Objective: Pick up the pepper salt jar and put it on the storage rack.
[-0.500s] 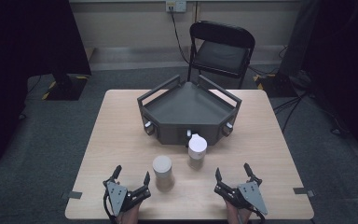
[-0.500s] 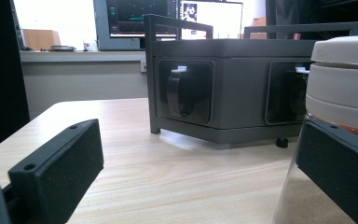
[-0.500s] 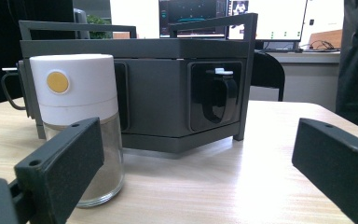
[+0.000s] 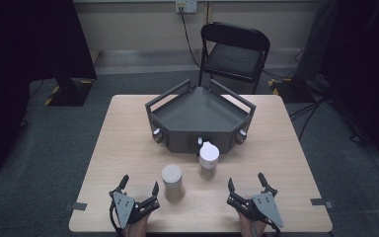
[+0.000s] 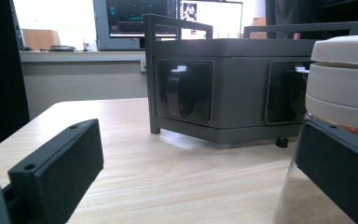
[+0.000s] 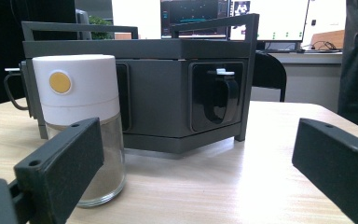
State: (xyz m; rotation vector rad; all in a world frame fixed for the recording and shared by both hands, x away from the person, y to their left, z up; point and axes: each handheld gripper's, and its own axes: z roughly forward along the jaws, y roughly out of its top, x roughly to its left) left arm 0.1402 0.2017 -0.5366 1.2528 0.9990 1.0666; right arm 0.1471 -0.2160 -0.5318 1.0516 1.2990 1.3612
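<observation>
Left gripper (image 4: 139, 188): I see it at the lower left of the high view, resting at the near table edge, jaws spread apart with nothing between them.
Right gripper (image 4: 246, 181): lower right of the high view, jaws likewise standing wide, nothing clamped.
Near jar (image 4: 171, 181): a clear jar with a pale lid, lower centre of the high view, just beside the left gripper's inner jaw (I cannot tell whether they touch). In the left gripper view it looms at the right edge (image 5: 340, 93), partly behind the right-hand jaw.
Far jar (image 4: 208, 159): white-capped, standing upright close in front of the grey tray, above and right of the near jar. In the right gripper view it sits at the left (image 6: 79, 140), a yellow dot on its cap, behind the left-hand jaw.
Grey tray (image 4: 200, 133): angular, dark, with rail handles, at the centre of the table; its front panels carry recessed latches.
Table (image 4: 128, 143): light wood, tape tabs at the near corners.
Chair (image 4: 234, 54): black, folding type, beyond the table at the upper centre.
</observation>
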